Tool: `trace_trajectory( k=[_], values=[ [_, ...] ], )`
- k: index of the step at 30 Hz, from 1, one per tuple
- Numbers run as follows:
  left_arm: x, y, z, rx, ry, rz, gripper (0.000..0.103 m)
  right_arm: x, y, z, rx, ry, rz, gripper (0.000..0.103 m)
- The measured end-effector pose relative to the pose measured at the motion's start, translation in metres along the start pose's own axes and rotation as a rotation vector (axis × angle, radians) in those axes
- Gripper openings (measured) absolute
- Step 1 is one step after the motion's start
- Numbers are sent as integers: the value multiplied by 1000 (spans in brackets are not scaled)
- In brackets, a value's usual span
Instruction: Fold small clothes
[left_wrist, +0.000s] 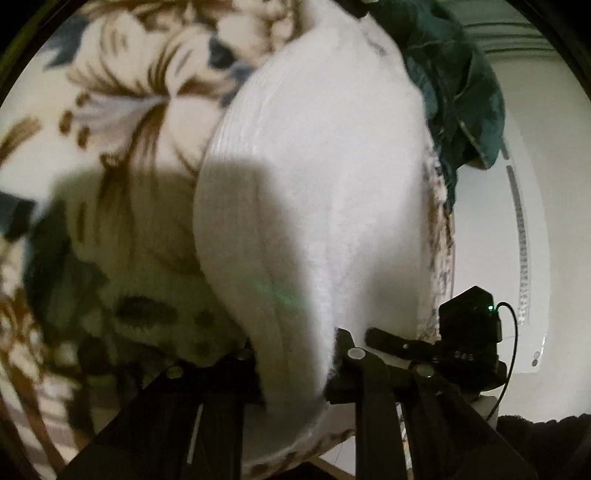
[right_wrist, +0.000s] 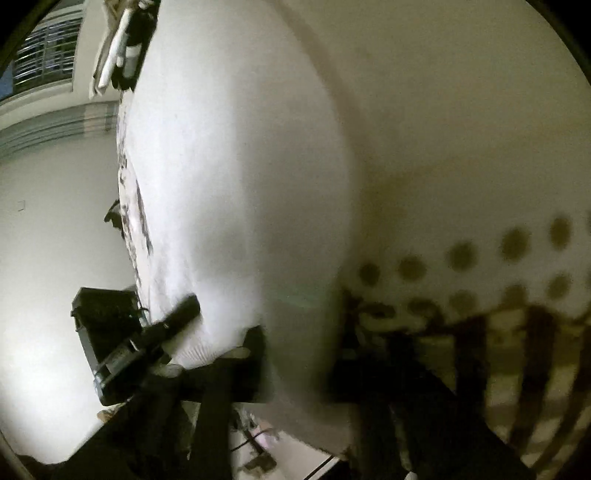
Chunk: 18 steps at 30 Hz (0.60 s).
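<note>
A white fluffy garment (left_wrist: 314, 166) hangs in front of the left wrist camera, its lower edge pinched between the black fingers of my left gripper (left_wrist: 295, 358). To the right, my right gripper (left_wrist: 376, 336) holds the same edge. In the right wrist view the white garment (right_wrist: 236, 184) fills the middle. My right gripper (right_wrist: 299, 354) is shut on its bottom hem, and my left gripper (right_wrist: 173, 321) grips the hem a little to the left. The cloth hides both sets of fingertips.
A cream blanket with brown and blue flowers (left_wrist: 110, 110) lies beneath and to the left. A dark green garment (left_wrist: 454, 92) is heaped at the upper right. The right wrist view shows cream fabric with dark spots and stripes (right_wrist: 480, 258) and a window (right_wrist: 44, 51) at top left.
</note>
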<state>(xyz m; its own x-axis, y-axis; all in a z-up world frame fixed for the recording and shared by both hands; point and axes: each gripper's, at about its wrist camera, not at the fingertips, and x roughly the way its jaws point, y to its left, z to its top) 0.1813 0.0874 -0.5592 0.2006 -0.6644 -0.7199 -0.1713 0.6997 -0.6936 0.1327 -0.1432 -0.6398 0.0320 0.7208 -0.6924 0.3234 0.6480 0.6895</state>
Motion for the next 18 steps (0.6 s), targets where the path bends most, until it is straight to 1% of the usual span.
trace_trajectory(
  k=[3, 4, 5, 8, 10, 12, 13, 14, 15, 16, 17, 18],
  values=[
    [-12, -11, 2, -35, -28, -50, 14, -12, 14, 3, 6, -3, 22, 12],
    [-19, -16, 5, -47, -39, -70, 14, -18, 23, 4, 11, -9, 36, 11],
    [-29, -22, 9, -59, -56, -93, 14, -30, 24, 8, 11, -14, 45, 11],
    [-53, -41, 29, -92, -100, -166, 14, -55, 58, 12, 5, -43, 91, 11],
    [-68, -62, 56, -75, -141, -194, 14, -72, 84, 19, -6, -67, 124, 11],
    [-75, -79, 93, -67, -174, -237, 14, -90, 117, 35, -40, -95, 157, 11],
    [-77, -79, 107, -72, -186, -252, 14, -98, 133, 45, -58, -113, 168, 11],
    [-76, -83, 130, -80, -199, -276, 14, -106, 151, 62, -79, -129, 187, 11],
    [-80, -78, 142, -80, -206, -285, 14, -111, 162, 77, -84, -145, 194, 11],
    [-73, -83, 167, -79, -211, -289, 14, -116, 170, 95, -89, -161, 203, 11],
    [-71, -81, 185, -79, -211, -288, 14, -121, 180, 122, -95, -186, 213, 11],
    [-62, -82, 207, -88, -213, -284, 16, -122, 186, 142, -93, -203, 215, 11]
  ],
)
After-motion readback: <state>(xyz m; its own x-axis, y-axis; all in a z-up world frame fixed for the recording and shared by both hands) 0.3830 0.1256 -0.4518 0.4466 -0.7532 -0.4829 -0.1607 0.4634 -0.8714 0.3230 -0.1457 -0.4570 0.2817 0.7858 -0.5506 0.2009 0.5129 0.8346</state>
